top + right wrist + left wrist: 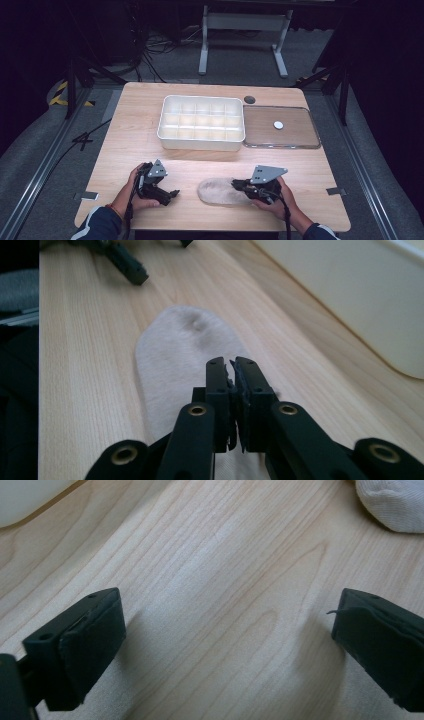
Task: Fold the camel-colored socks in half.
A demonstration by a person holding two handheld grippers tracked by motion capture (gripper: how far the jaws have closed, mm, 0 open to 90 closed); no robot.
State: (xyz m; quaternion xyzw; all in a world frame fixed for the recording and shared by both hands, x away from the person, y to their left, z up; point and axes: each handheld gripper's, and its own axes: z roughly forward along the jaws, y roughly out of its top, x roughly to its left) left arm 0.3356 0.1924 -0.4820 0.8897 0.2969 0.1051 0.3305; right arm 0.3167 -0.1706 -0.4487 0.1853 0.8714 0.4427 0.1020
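Note:
A pale cream sock lies flat on the wooden table near the front edge, toe to the left. My right gripper sits at its right end, held by a hand. In the right gripper view the jaws stand pressed together over the sock, with a thin edge of fabric pinched between the pads. My left gripper rests to the left of the sock, a short way from its toe. Its jaws stand wide apart over bare wood, with the sock's toe off to one side.
A white compartment tray stands at the table's middle back. Beside it on the right lies a clear flat lid with a small white disc on it. A dark round hole marks the tabletop behind them.

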